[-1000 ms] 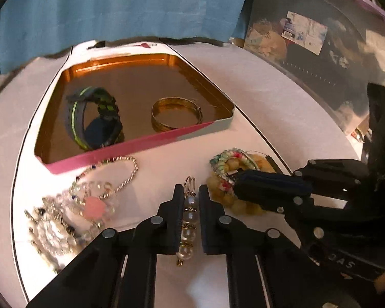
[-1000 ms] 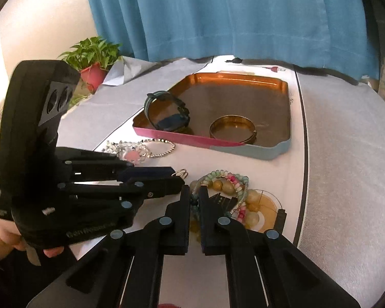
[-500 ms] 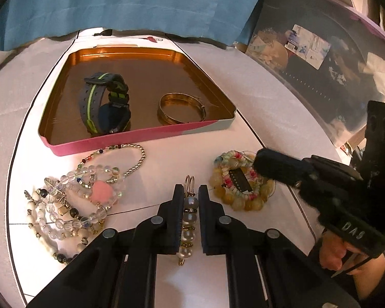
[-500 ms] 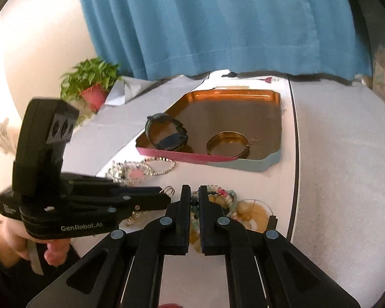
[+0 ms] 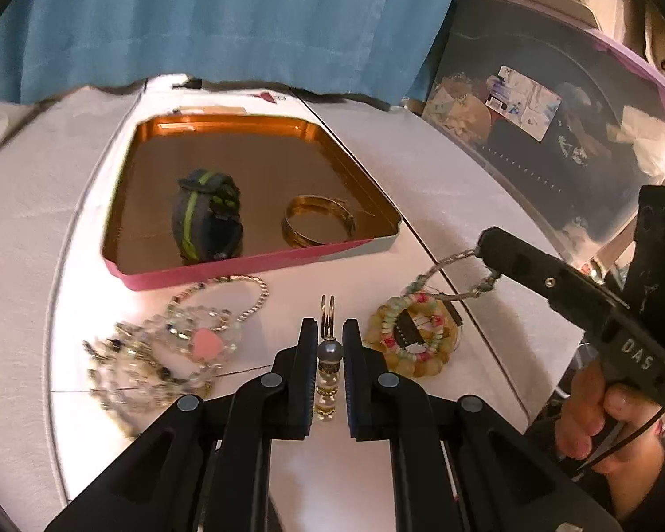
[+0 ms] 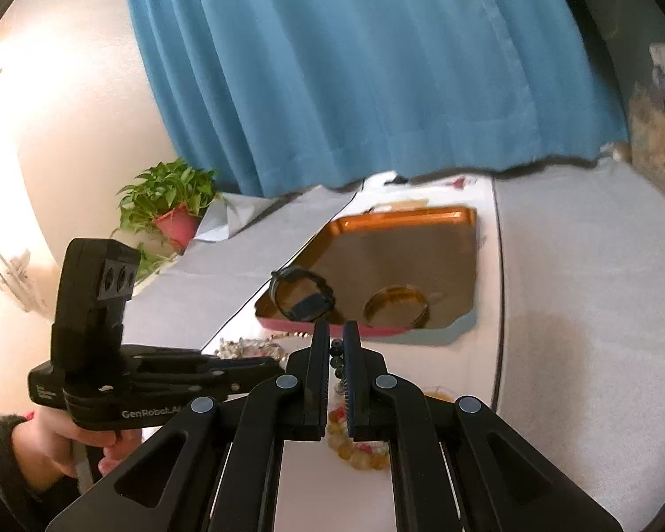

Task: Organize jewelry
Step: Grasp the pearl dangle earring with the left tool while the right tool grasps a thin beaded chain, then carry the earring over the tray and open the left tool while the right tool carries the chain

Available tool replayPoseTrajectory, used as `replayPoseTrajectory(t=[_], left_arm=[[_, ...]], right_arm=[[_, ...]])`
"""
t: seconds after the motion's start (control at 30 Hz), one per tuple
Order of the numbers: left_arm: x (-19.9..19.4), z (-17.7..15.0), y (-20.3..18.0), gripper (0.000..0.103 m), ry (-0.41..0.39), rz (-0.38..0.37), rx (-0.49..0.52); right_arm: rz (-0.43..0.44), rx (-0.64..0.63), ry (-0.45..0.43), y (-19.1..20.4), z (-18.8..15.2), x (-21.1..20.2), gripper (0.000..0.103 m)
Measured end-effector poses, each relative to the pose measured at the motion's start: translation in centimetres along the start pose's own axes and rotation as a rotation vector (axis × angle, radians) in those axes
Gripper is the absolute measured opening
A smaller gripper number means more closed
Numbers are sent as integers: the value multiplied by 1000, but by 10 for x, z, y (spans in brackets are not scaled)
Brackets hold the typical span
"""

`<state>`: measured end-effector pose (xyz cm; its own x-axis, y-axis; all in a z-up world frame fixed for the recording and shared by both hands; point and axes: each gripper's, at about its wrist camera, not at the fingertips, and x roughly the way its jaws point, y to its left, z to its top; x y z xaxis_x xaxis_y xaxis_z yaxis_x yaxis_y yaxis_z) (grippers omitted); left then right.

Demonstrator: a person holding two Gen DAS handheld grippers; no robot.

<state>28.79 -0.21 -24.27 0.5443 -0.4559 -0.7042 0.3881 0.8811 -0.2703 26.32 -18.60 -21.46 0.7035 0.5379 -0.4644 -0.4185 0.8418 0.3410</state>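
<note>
Right tool now raised, clamped on thin bracelet, clear only from left wrist.

Right hand-held gripper risen off the bead pile, now up and to the right of it rather than down among the beads. A thin silvery bracelet drawn up with its tip, hanging as a loop above the pile instead of lying flat. Left hand-held gripper lifted slightly with the pearl clip between its fingers. Tin tray farther ahead of that gripper than before.
</note>
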Motion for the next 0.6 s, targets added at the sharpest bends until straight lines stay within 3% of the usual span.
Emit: replayPoseTrajectory(t=[0.27, 0.6], left_arm=[[-36, 5, -5, 9, -78, 22, -23], [-74, 11, -29, 9, -141, 29, 16]], right_arm=[[20, -33, -33, 23, 11, -27, 6], [-59, -104, -56, 64, 35, -55, 6]])
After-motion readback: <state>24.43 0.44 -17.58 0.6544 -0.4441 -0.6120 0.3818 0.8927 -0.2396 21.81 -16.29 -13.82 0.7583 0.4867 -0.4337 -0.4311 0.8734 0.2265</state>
